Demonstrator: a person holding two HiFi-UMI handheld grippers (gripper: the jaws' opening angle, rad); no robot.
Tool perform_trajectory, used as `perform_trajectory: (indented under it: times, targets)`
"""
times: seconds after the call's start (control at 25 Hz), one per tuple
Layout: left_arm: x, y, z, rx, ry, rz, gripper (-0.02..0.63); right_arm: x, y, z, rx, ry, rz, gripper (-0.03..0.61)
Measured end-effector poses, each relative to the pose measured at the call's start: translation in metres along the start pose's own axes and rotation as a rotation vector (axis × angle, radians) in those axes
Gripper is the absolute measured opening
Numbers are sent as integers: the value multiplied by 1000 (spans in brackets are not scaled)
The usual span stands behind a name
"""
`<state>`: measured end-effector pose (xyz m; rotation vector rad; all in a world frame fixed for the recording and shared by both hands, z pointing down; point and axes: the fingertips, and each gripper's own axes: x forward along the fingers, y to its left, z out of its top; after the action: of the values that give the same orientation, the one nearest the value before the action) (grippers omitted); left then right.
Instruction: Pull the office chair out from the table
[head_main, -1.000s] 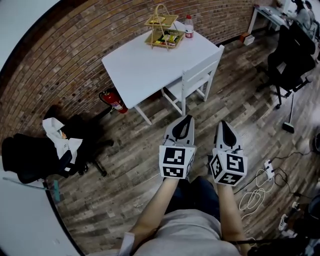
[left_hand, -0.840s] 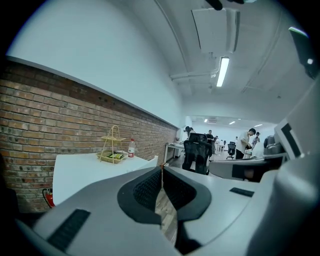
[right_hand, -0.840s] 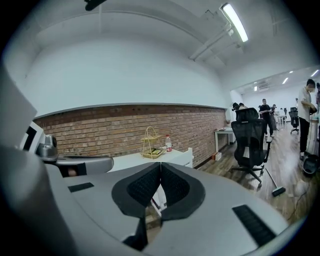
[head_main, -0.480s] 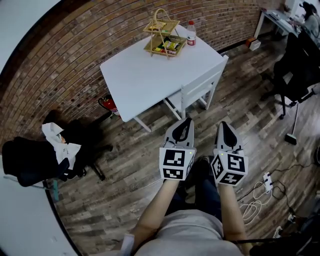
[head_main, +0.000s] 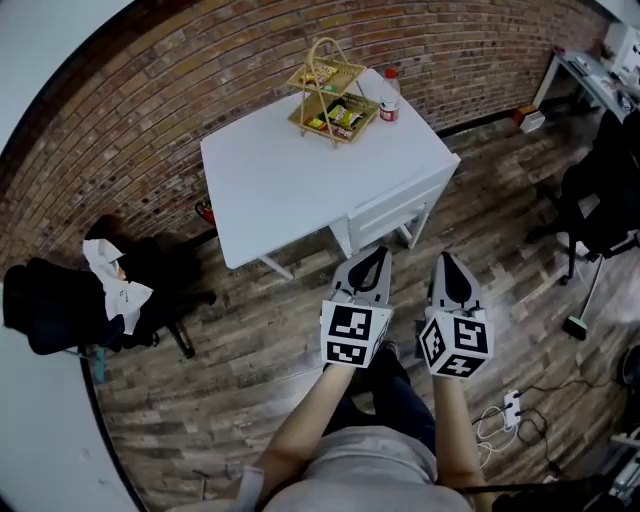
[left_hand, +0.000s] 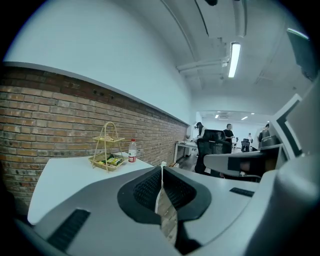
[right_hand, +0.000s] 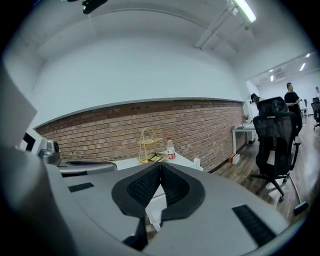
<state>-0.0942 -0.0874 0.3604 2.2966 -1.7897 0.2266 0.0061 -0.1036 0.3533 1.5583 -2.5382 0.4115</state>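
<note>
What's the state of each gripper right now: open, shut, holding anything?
Left gripper: shut, nothing between its jaws.
Right gripper: shut, nothing between its jaws.

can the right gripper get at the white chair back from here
Probably yes: only bare floor lies between the right gripper and the white chair tucked under the table, though its shut jaws would need to open.

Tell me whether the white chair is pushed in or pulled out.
Pushed in: the white chair has its backrest against the table edge, seat hidden underneath.
</note>
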Motion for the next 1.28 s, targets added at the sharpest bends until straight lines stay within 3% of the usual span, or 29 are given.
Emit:
perform_trajectory:
  times: [0.32,0.76,1.04,1.28]
  targets:
    - [53,-7,11,13,9,50,20,33,-46,6,22,15,51,14]
    - [94,7,5,30,68,65,20,66,-73,1,55,42,46,15]
    - [141,35,5,27,98,45,20,103,-97,10,58,43,8,15]
    - [187,49,-5,83,213,-26,20,149,-118,22,63,48,-31,15]
